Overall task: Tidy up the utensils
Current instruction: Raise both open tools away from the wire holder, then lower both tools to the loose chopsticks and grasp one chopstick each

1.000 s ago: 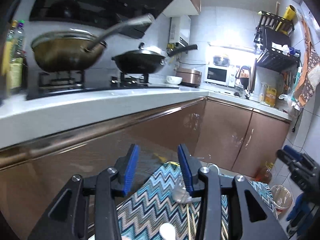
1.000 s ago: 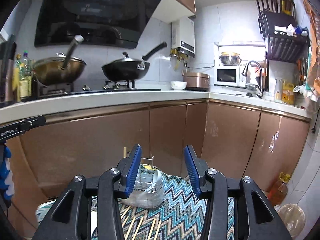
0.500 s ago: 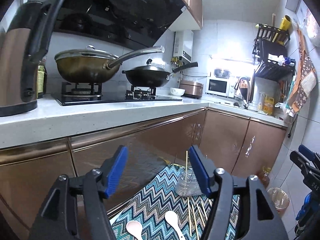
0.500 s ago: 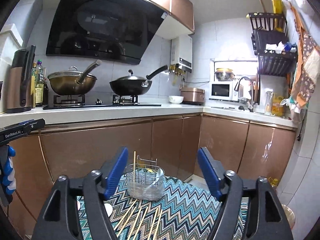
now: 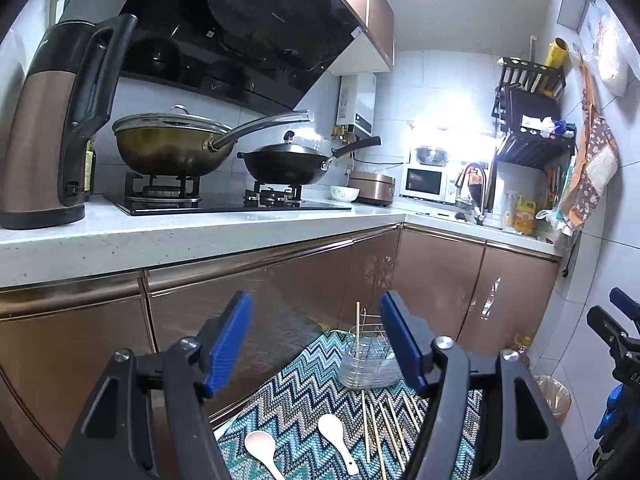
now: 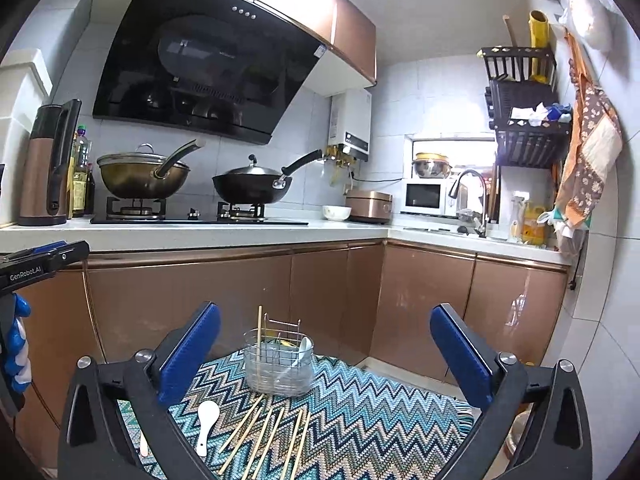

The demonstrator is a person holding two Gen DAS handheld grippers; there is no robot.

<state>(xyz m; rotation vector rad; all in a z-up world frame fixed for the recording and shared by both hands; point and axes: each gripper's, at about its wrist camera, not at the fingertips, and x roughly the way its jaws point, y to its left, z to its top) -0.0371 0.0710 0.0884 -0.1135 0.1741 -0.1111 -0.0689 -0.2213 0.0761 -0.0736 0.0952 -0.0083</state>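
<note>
One wire utensil basket (image 6: 279,364) at frame centre, one chopstick (image 6: 259,334) and one spoon (image 6: 304,350) inside; two white spoons (image 5: 336,438) lower centre; about six loose chopsticks (image 6: 272,436); two woks (image 6: 144,178) upper left; one kettle (image 6: 46,172).

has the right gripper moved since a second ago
Yes. The right gripper has backed away from the utensil basket, which now sits farther off on the zigzag mat; its fingers are opening, nothing between them.

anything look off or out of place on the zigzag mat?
Yes. Loose chopsticks lie fanned on the mat before the wire caddy, with two white spoons beside them. One chopstick and one spoon are in the caddy.
</note>
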